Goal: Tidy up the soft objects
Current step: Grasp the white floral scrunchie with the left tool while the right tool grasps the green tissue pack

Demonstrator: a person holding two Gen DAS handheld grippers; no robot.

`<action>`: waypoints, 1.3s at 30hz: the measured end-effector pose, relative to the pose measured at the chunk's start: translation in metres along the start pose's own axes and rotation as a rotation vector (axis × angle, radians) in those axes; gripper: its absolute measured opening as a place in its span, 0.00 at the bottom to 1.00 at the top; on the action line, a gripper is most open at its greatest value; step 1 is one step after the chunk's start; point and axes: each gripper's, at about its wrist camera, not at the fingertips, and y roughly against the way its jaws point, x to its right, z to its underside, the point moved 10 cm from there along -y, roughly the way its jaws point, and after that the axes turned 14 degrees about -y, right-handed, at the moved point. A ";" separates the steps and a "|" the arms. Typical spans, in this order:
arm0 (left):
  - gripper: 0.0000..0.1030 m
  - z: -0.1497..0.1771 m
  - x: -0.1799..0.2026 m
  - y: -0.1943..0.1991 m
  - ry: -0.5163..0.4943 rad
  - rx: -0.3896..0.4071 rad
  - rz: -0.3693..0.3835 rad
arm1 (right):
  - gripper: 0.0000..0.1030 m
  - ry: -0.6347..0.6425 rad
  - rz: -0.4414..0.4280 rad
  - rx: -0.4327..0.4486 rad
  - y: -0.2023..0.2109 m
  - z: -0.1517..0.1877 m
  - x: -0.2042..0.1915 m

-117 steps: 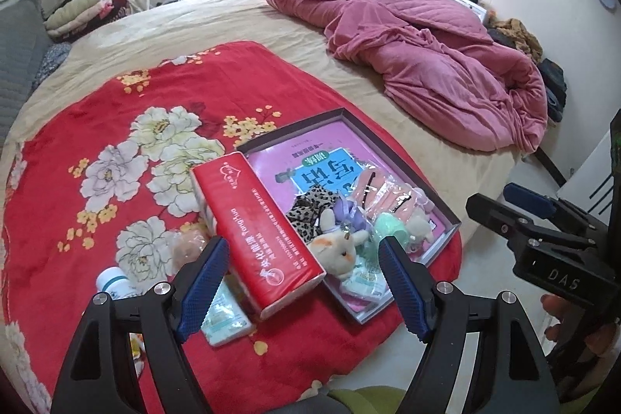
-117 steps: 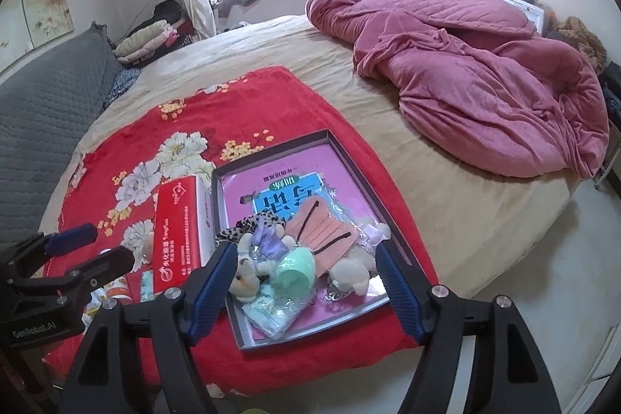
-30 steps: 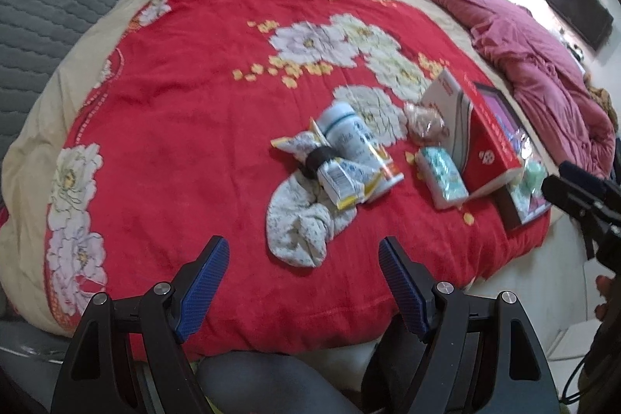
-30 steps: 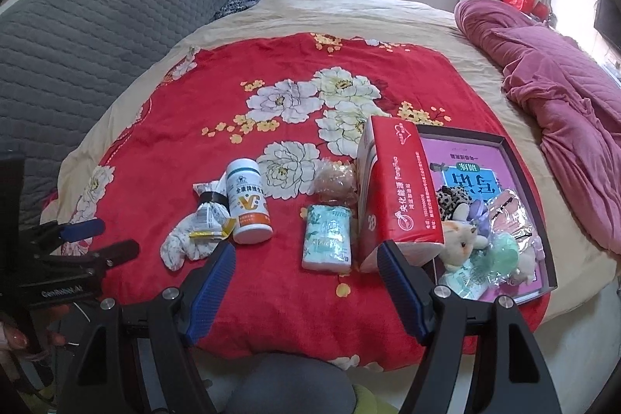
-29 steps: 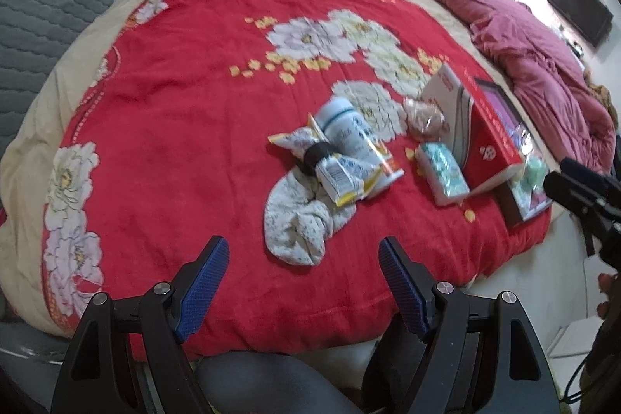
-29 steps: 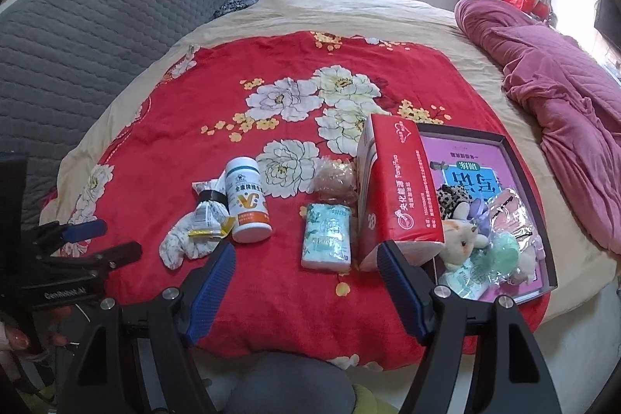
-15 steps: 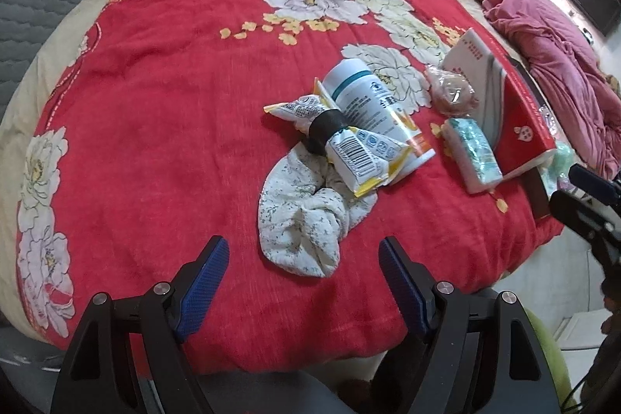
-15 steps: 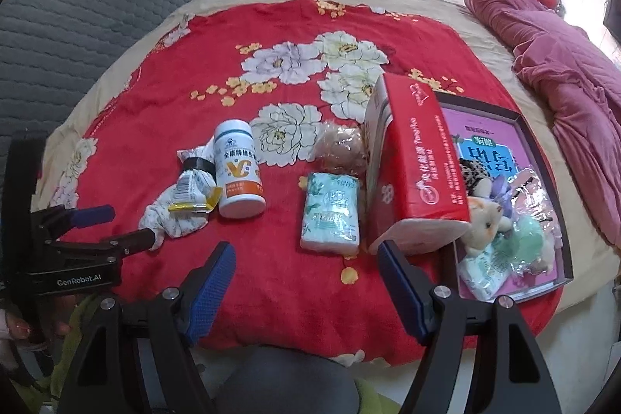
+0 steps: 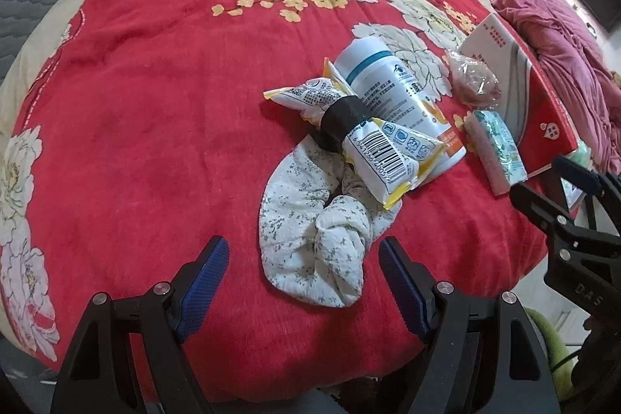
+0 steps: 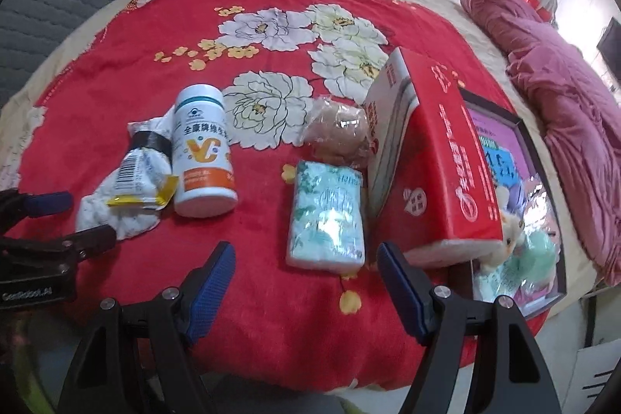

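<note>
Both tongs have dropped closer to the red floral blanket [image 9: 155, 103] since a second ago, so everything looms larger. I see the red tissue box [image 10: 446, 158] leaning at the tray [image 10: 520, 127], then the white vitamin bottle [image 10: 203, 150], the tissue pack [image 10: 330, 216] and the floral scrunchie [image 9: 310, 239] under a banded snack packet [image 9: 372, 146]. My left gripper [image 9: 300, 278] stands wide and empty just short of the scrunchie; my right gripper [image 10: 306, 282] stands wide and empty before the tissue pack. I judge the scrunchie light and limp: pinch its bunched near fold.
</note>
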 end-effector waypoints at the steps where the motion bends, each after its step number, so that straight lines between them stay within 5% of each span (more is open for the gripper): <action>1: 0.78 -0.001 0.000 -0.002 0.001 -0.002 0.001 | 0.72 0.005 0.009 -0.002 -0.002 -0.001 -0.001; 15: 0.78 -0.008 -0.003 -0.021 -0.003 -0.026 0.026 | 0.72 0.058 0.202 -0.034 -0.046 -0.006 0.005; 24: 0.78 -0.011 -0.004 -0.026 -0.010 -0.031 0.029 | 0.71 0.056 0.252 -0.041 -0.065 -0.007 0.000; 28: 0.78 -0.012 -0.004 -0.027 -0.015 -0.028 0.027 | 0.50 0.043 0.263 -0.046 -0.072 -0.010 0.001; 32: 0.78 -0.013 -0.002 -0.027 -0.024 -0.023 0.023 | 0.43 0.008 0.241 -0.063 -0.076 -0.013 0.002; 39: 0.39 -0.013 -0.002 -0.025 -0.019 -0.025 0.049 | 0.39 -0.046 0.139 -0.082 -0.067 -0.009 0.004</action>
